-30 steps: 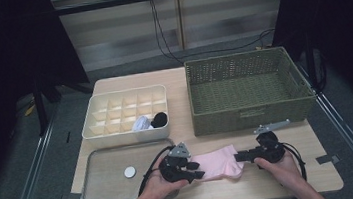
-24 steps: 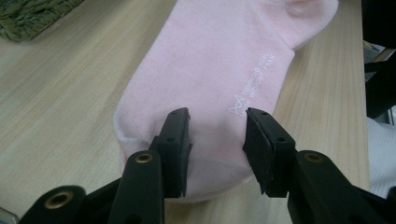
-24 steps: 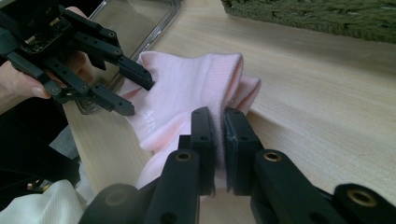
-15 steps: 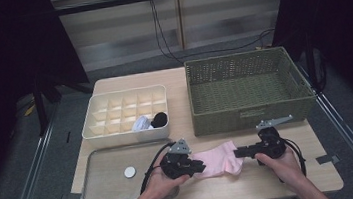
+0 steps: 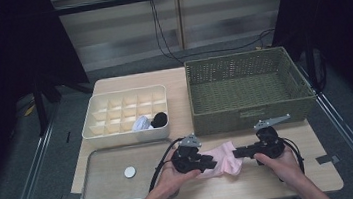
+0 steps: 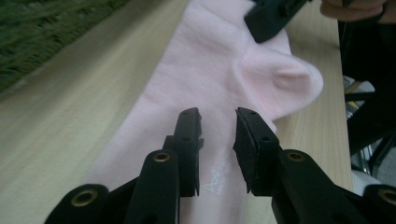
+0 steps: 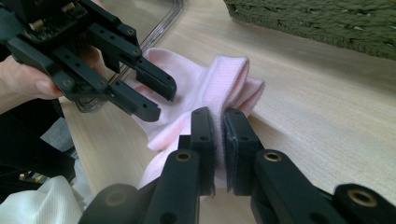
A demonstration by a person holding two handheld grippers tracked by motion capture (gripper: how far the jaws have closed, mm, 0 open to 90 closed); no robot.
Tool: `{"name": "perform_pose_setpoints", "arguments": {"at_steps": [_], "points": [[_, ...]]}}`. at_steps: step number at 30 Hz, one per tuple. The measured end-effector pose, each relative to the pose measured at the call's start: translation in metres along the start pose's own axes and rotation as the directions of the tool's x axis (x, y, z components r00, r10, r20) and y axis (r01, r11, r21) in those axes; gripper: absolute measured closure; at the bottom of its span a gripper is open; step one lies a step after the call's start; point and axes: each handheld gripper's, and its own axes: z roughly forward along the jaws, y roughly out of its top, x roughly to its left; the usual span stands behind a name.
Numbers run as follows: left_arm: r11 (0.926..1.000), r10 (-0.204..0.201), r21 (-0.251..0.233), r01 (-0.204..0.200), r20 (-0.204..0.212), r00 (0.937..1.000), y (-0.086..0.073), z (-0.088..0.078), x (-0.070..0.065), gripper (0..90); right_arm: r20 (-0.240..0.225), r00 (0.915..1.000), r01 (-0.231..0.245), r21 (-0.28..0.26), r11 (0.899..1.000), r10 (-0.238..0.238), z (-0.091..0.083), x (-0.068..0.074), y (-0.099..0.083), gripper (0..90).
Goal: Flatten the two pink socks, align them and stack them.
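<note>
A pink sock (image 5: 224, 158) lies flat on the wooden table near its front edge, between the two hand-held grippers. My left gripper (image 5: 211, 165) points right over the sock's left part. In the left gripper view its jaws (image 6: 218, 116) stand a little apart just above the sock (image 6: 210, 60); they have just been opening, and no cloth is pinched between them. My right gripper (image 5: 238, 152) points left and is shut on the sock's folded right edge. The right gripper view shows its jaws (image 7: 218, 114) pinching the sock's (image 7: 205, 84) cloth, with the left gripper (image 7: 154, 98) opposite.
A green wicker basket (image 5: 248, 84) stands at the back right, just behind the grippers. At the back left is a white divider box (image 5: 118, 135) with a white and a black item inside. A metal tray (image 5: 104, 193) with a white disc (image 5: 129, 172) lies front left.
The left gripper has slid a little to the right, further over the sock. The right gripper and its hold on the sock look the same.
</note>
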Motion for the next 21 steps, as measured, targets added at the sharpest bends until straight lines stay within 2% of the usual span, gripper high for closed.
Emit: {"name": "perform_pose_setpoints", "arguments": {"at_steps": [1, 3, 5, 10, 11, 15, 21], "points": [[1.0000, -0.006, -0.004, 0.006, 0.014, 0.9999, -0.001, 0.002, 0.000, 70.3, 0.002, 1.0000, 0.002, 0.003, 1.000, -0.002, 0.000, 0.000, 0.000, 84.0], [0.9998, -0.011, 0.019, 0.011, 0.000, 0.9999, -0.002, 0.005, 0.001, 70.6, -0.004, 1.0000, 0.005, 0.000, 1.000, -0.005, 0.001, 0.001, -0.001, 83.9], [0.9997, 0.006, 0.024, -0.006, -0.002, 1.0000, -0.004, 0.008, 0.000, 71.9, -0.002, 1.0000, 0.009, 0.002, 1.000, -0.009, 0.002, 0.003, -0.001, 83.9], [0.9994, 0.006, 0.034, -0.006, -0.015, 0.9999, -0.002, 0.009, -0.002, 73.1, -0.005, 0.9999, 0.012, -0.005, 1.000, -0.012, 0.003, 0.003, 0.000, 83.9], [0.9995, -0.004, 0.031, 0.004, -0.020, 0.9998, -0.002, 0.009, -0.003, 73.1, -0.007, 0.9999, 0.014, -0.007, 1.000, -0.014, 0.003, 0.003, 0.000, 83.9], [0.9983, -0.003, 0.058, 0.004, -0.024, 0.9997, 0.000, 0.009, -0.005, 72.2, -0.010, 0.9996, 0.028, -0.013, 1.000, -0.028, 0.003, 0.006, 0.003, 83.9], [0.9985, -0.020, 0.051, 0.021, -0.021, 0.9996, 0.001, 0.010, -0.005, 72.4, -0.012, 0.9988, 0.047, -0.010, 0.999, -0.047, 0.004, 0.012, 0.007, 83.9]]}}
